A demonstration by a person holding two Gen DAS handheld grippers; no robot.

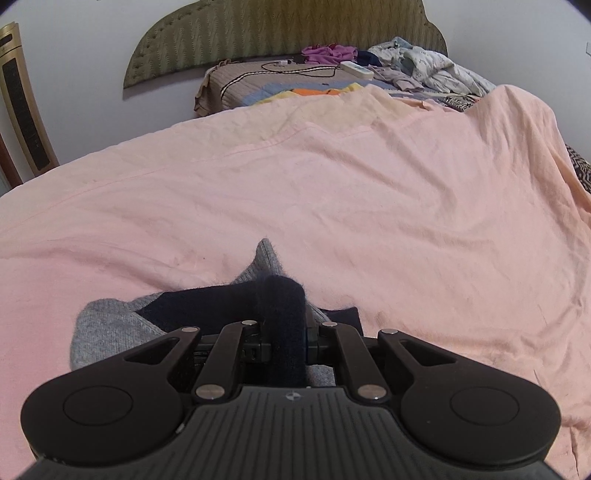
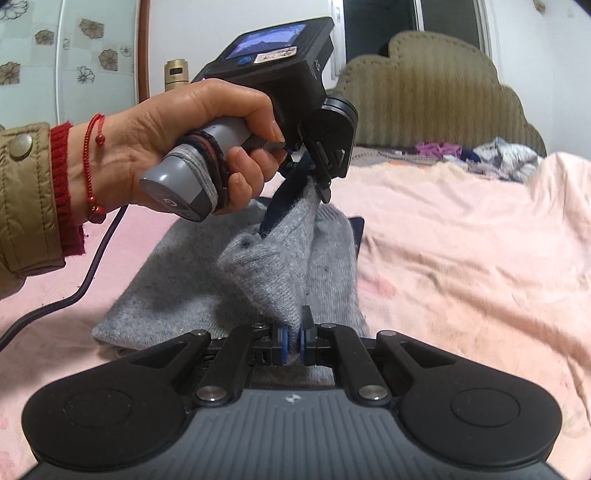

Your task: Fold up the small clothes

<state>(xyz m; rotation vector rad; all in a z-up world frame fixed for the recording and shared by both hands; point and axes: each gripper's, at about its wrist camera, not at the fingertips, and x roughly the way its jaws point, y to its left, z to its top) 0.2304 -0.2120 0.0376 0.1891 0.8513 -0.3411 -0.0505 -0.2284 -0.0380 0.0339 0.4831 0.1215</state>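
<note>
i am clamping both my left gripper (image 2: 314, 177) and right gripper (image 2: 293, 338) on a grey knit garment (image 2: 273, 266), lifting it over the pink sheet (image 2: 461, 258).

Garment (image 2: 266, 273) lies on the blanket (image 2: 461, 258) near its near edge, partly lifted. Left gripper (image 2: 314, 177) grips the garment's far end from above; right gripper (image 2: 291, 339) pinches its near end, a fold of cloth stretched between the two. Hand (image 2: 192, 140) on the left gripper's handle, to its left; cable (image 2: 74, 295) trails over the blanket's left side. Headboard (image 1: 280, 33) behind the bed's far edge. Clothes pile (image 1: 424, 66) at far right corner; power strip (image 1: 356, 70) just left of it.
</note>
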